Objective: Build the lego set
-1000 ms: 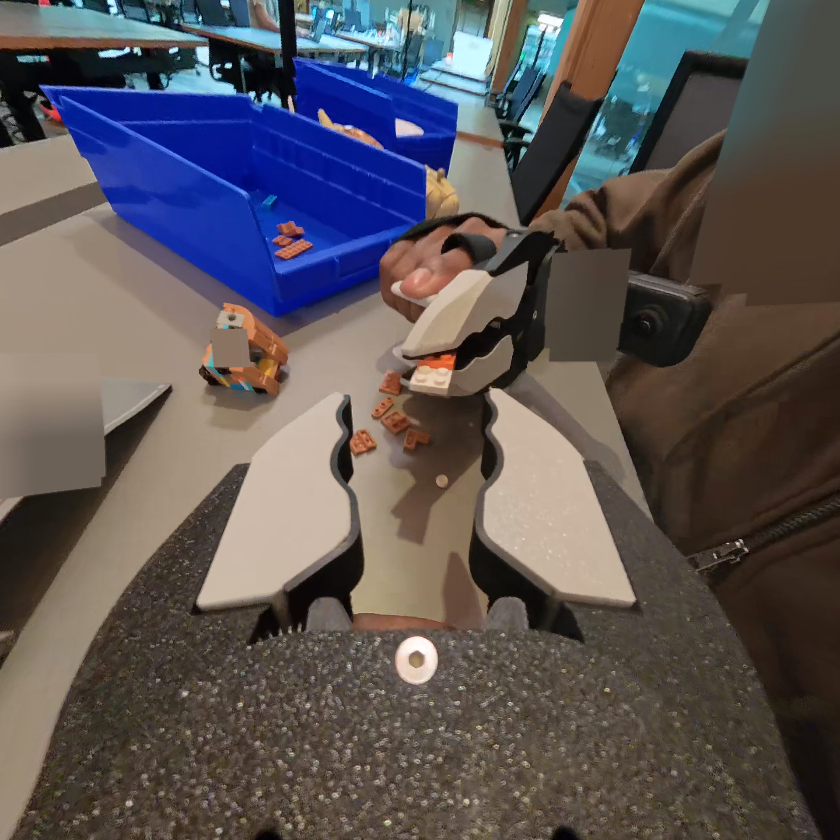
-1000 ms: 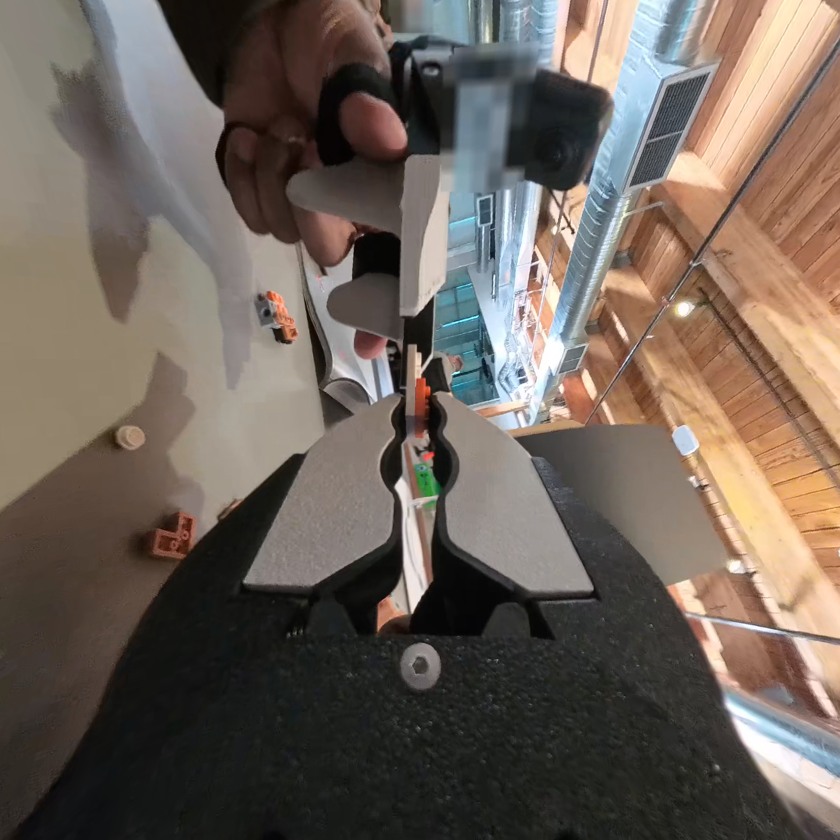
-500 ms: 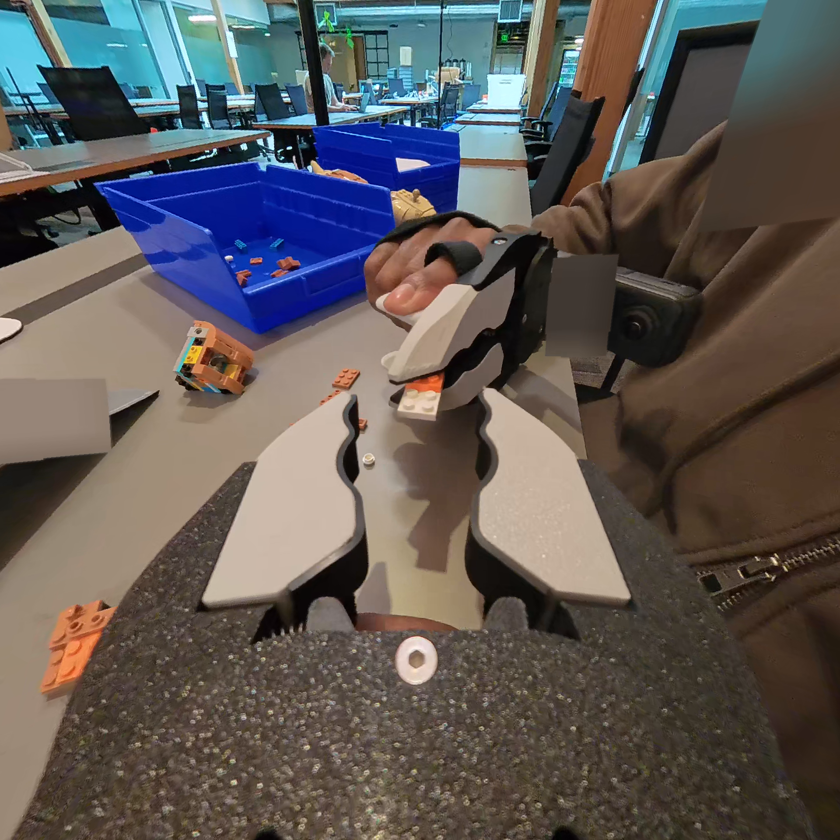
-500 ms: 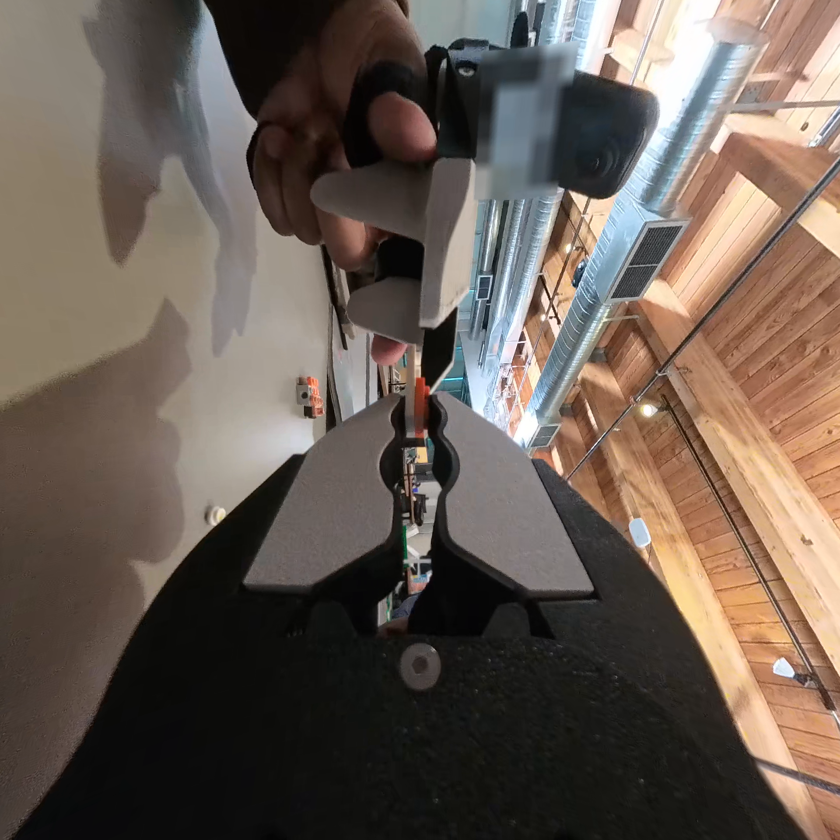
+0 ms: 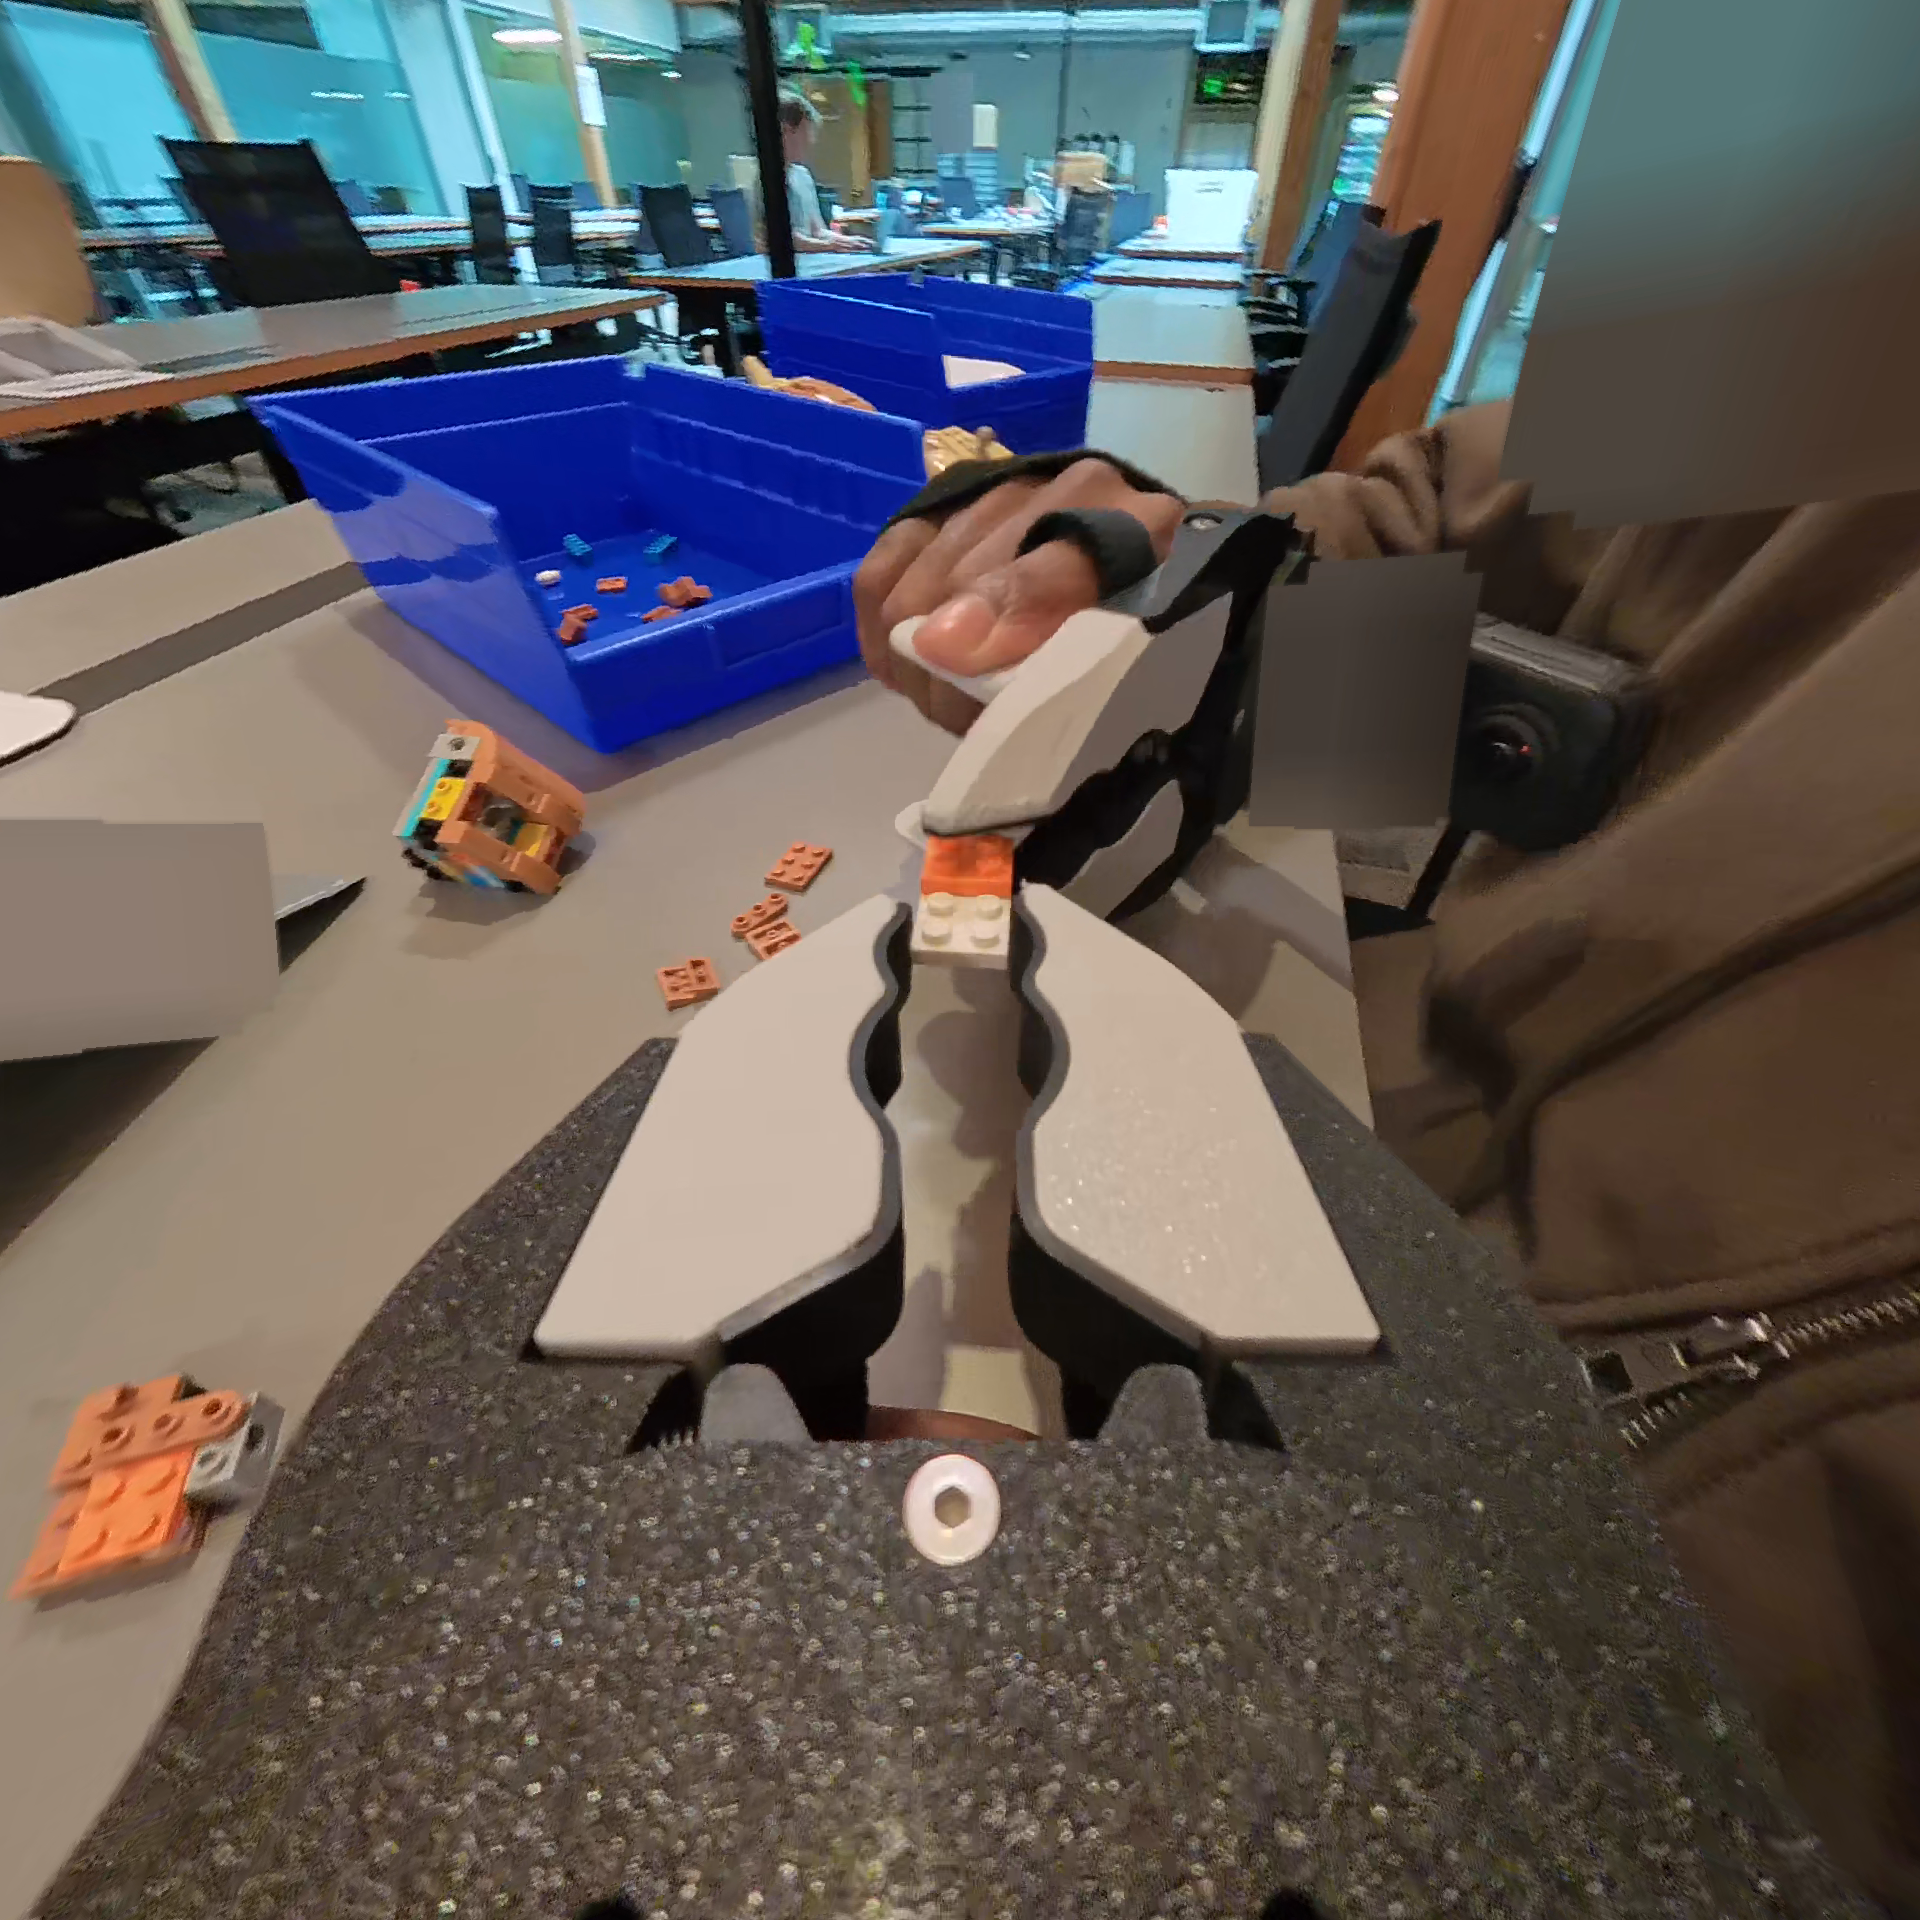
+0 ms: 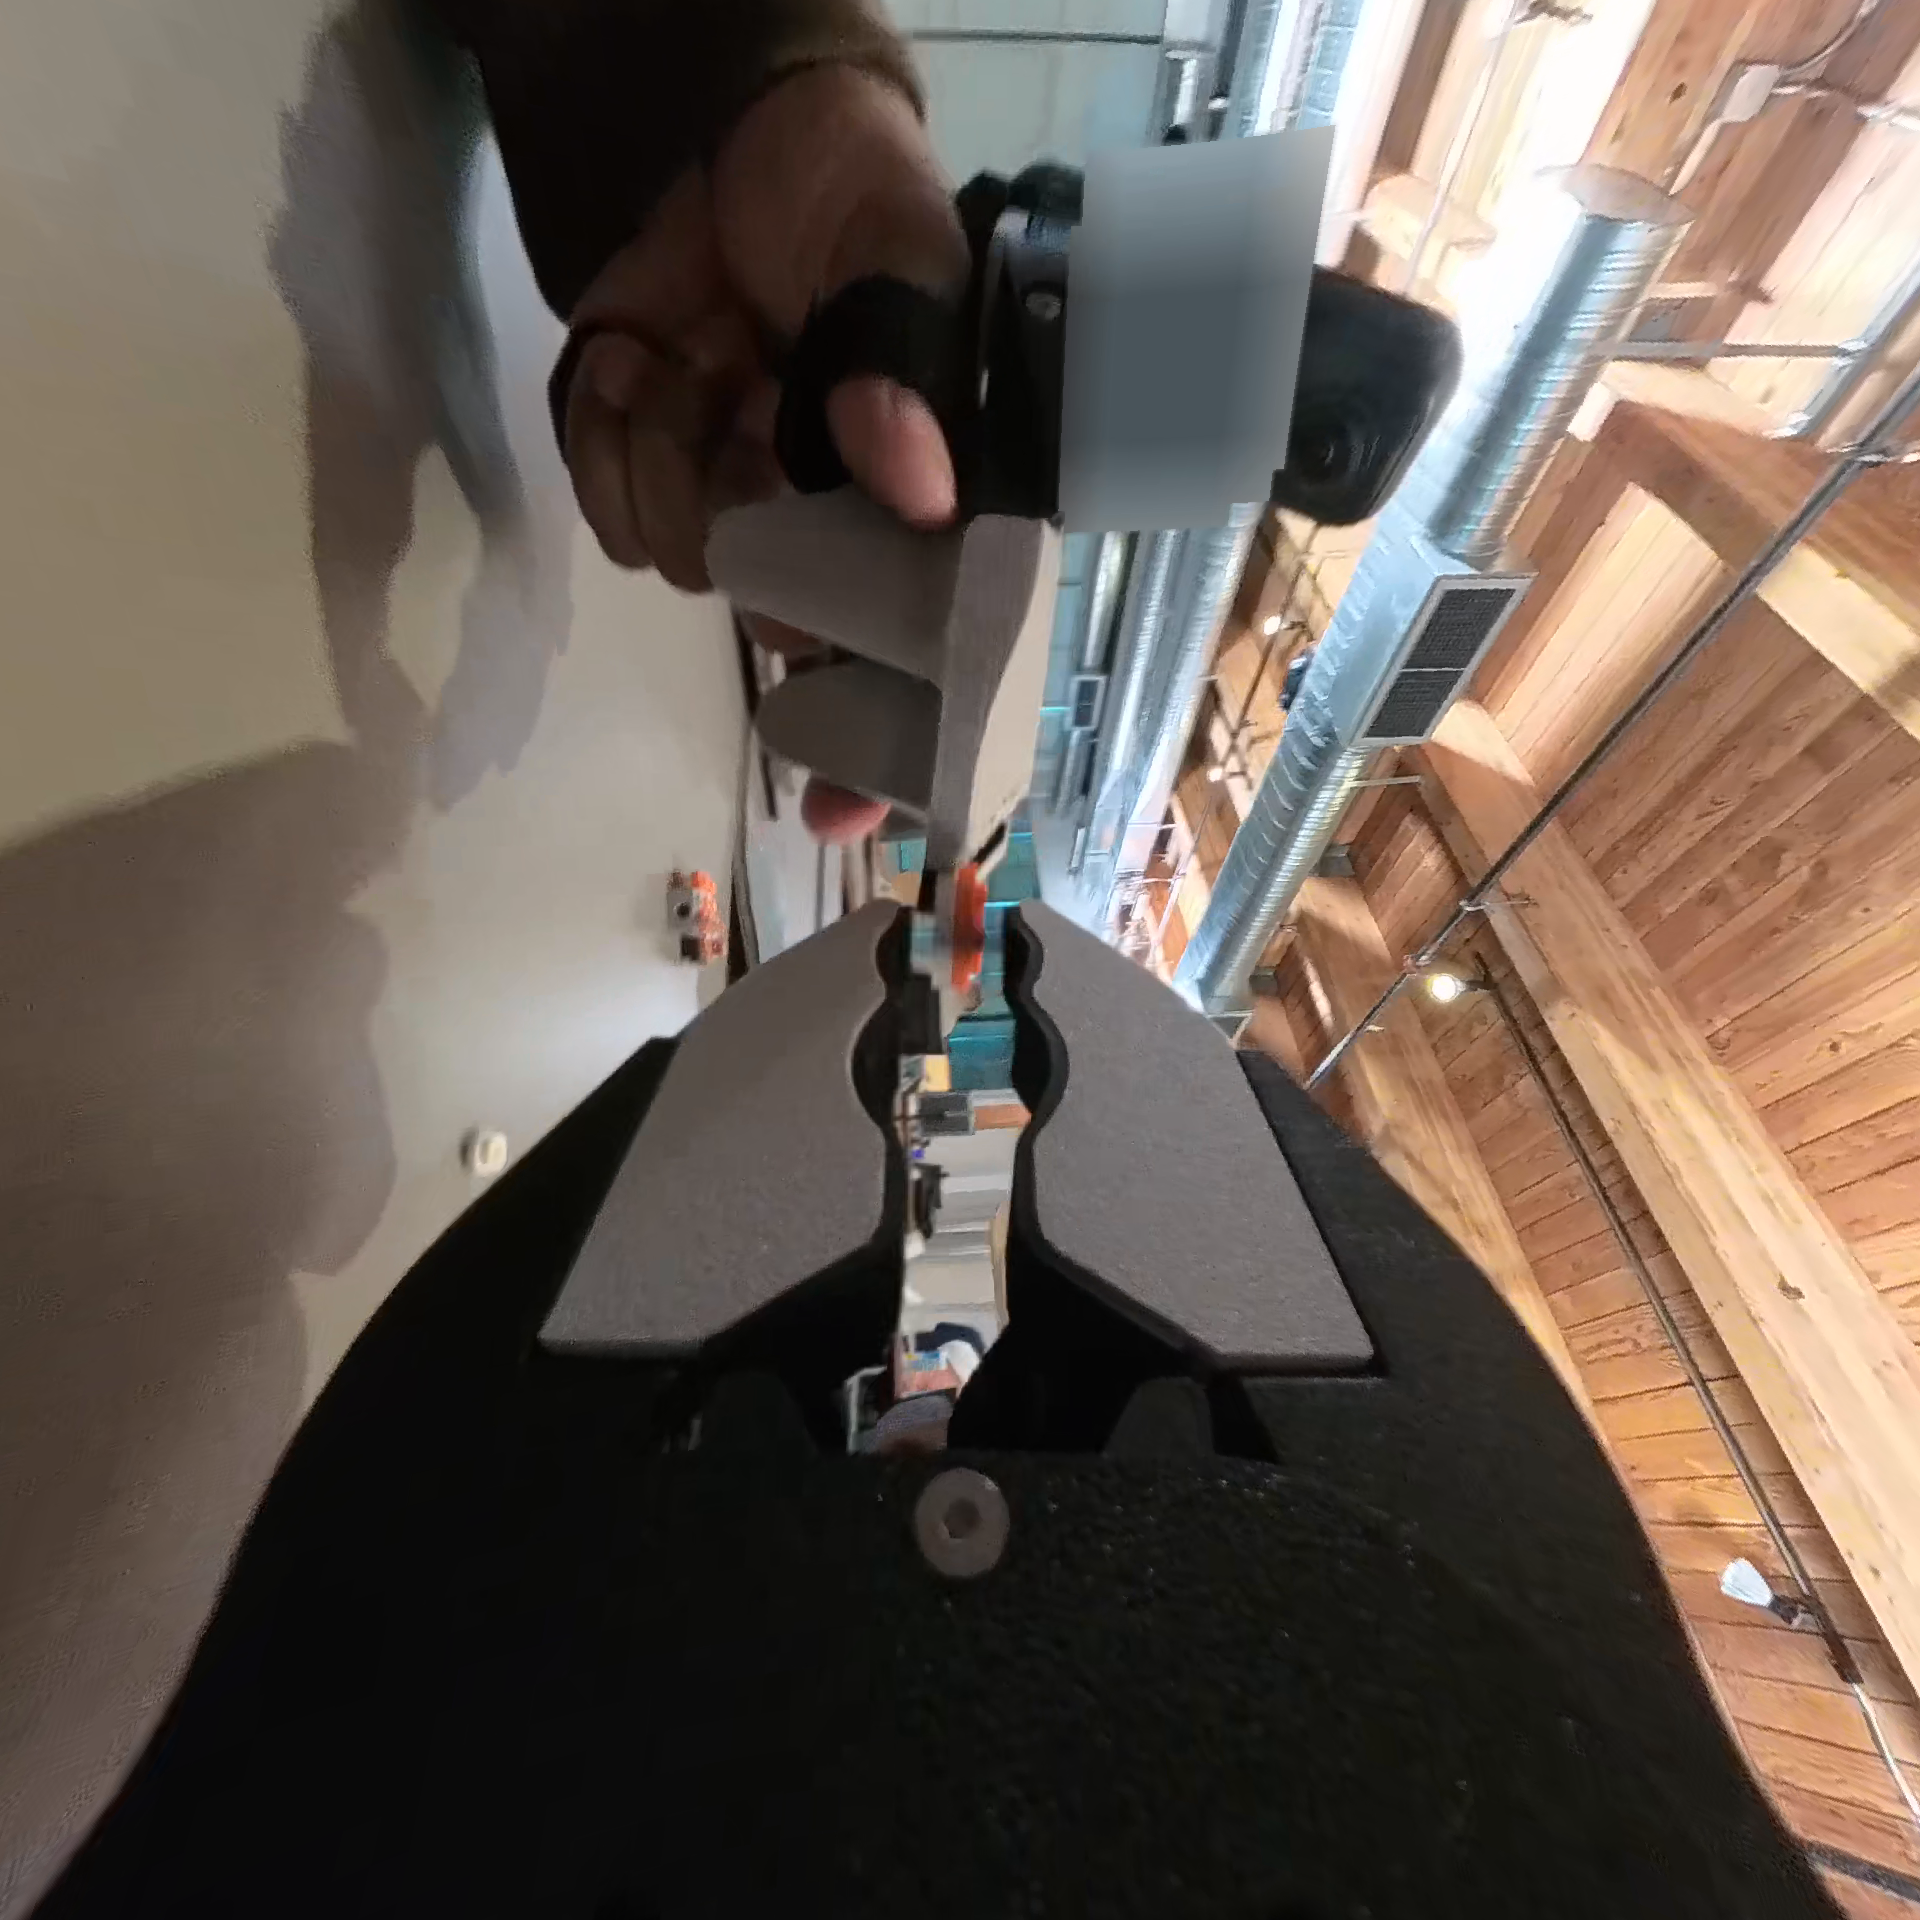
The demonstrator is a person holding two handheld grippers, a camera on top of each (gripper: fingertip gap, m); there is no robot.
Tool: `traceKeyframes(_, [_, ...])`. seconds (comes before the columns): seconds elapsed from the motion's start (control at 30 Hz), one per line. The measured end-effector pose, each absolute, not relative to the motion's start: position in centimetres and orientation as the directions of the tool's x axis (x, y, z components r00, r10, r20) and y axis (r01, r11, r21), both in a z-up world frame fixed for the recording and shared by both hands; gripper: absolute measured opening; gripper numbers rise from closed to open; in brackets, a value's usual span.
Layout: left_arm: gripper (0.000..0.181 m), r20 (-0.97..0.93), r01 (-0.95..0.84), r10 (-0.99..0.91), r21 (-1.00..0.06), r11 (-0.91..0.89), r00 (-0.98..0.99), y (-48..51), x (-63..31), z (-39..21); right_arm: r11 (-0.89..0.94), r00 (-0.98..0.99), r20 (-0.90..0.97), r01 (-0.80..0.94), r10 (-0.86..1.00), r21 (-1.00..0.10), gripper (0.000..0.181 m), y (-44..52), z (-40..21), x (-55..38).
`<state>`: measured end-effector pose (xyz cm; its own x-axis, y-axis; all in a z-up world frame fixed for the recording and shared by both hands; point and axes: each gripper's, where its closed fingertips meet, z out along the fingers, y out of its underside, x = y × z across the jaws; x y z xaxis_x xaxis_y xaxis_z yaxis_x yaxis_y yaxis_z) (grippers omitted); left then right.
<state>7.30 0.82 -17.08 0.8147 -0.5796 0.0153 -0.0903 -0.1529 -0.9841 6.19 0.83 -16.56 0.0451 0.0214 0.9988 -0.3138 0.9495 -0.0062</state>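
Note:
A small white-and-orange lego piece (image 5: 964, 920) sits between the tips of my left gripper (image 5: 961, 925), which is shut on its white plate above the grey table (image 5: 312, 1091). My right gripper (image 5: 987, 857) faces it from the far side, held in a person's hand, its upper finger over the orange part. In the right wrist view the piece (image 6: 966, 925) shows edge-on between the jaws of my right gripper (image 6: 958, 925), which stand apart from it on both sides. The left gripper (image 6: 951, 862) shows beyond.
A partly built brown model (image 5: 488, 810) lies on the table, left of the grippers. Loose brown plates (image 5: 774, 914) lie near it, and more orange and brown plates (image 5: 135, 1475) at the near left. A blue bin (image 5: 644, 707) with a few pieces and a second bin (image 5: 935, 343) stand behind. Both grippers' tips are close together, under 4 cm apart. The partly built brown model (image 5: 488, 810) is about equally far from each gripper, around 20 cm.
My left gripper has moved up to the piece and shut on its white plate. My right gripper's jaws have opened wider around it.

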Motion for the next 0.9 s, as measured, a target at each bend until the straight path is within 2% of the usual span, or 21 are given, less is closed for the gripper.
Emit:
traceKeyframes(0.07, [0.018,0.028,-0.072,-0.547,-0.984,-0.160,0.836,0.9,6.5,-17.2,0.961,-0.036,0.998,-0.271,0.053,-0.061,0.026,3.0,-16.6,6.2])
traceKeyframes(0.13, [0.018,0.043,-0.067,-0.532,-0.980,-0.185,0.846,0.9,6.1,-17.6,0.968,-0.170,0.972,-0.162,0.165,-0.192,0.025,6.4,-17.2,6.2])
traceKeyframes(0.2, [0.018,0.022,-0.104,-0.495,-0.969,-0.226,0.868,1.2,5.6,-18.6,0.922,-0.374,0.845,0.086,0.382,-0.379,0.024,10.7,-19.6,6.6])
traceKeyframes(0.27, [0.018,-0.027,-0.168,-0.453,-0.946,-0.276,0.891,1.6,5.0,-19.9,0.819,-0.525,0.630,0.316,0.572,-0.480,0.026,13.5,-22.7,8.5])
traceKeyframes(0.4, [0.018,-0.055,-0.218,-0.414,-0.908,-0.358,0.909,2.1,4.5,-21.6,0.694,-0.540,0.437,0.540,0.719,-0.475,0.025,16.6,-25.7,10.4])
traceKeyframes(0.43, [0.018,-0.056,-0.220,-0.403,-0.901,-0.374,0.914,2.2,4.2,-21.8,0.657,-0.534,0.388,0.555,0.751,-0.509,0.020,16.4,-25.8,10.4])
traceKeyframes(0.5, [0.018,-0.054,-0.221,-0.395,-0.893,-0.391,0.917,2.3,4.1,-22.0,0.602,-0.544,0.292,0.571,0.787,-0.558,0.022,15.5,-25.9,10.4])
traceKeyframes(0.7, [0.018,-0.058,-0.242,-0.401,-0.872,-0.425,0.914,2.4,4.2,-22.7,0.501,-0.510,0.177,0.615,0.842,-0.609,0.032,14.5,-26.1,9.6])
traceKeyframes(0.8, [0.018,-0.074,-0.249,-0.416,-0.889,-0.385,0.906,2.3,4.5,-22.2,0.459,-0.495,0.131,0.633,0.859,-0.623,0.014,13.9,-26.3,9.2])
traceKeyframes(0.9, [0.018,-0.082,-0.235,-0.443,-0.924,-0.302,0.893,2.1,5.1,-20.9,0.455,-0.483,0.133,0.646,0.865,-0.612,0.014,13.7,-26.2,9.1])
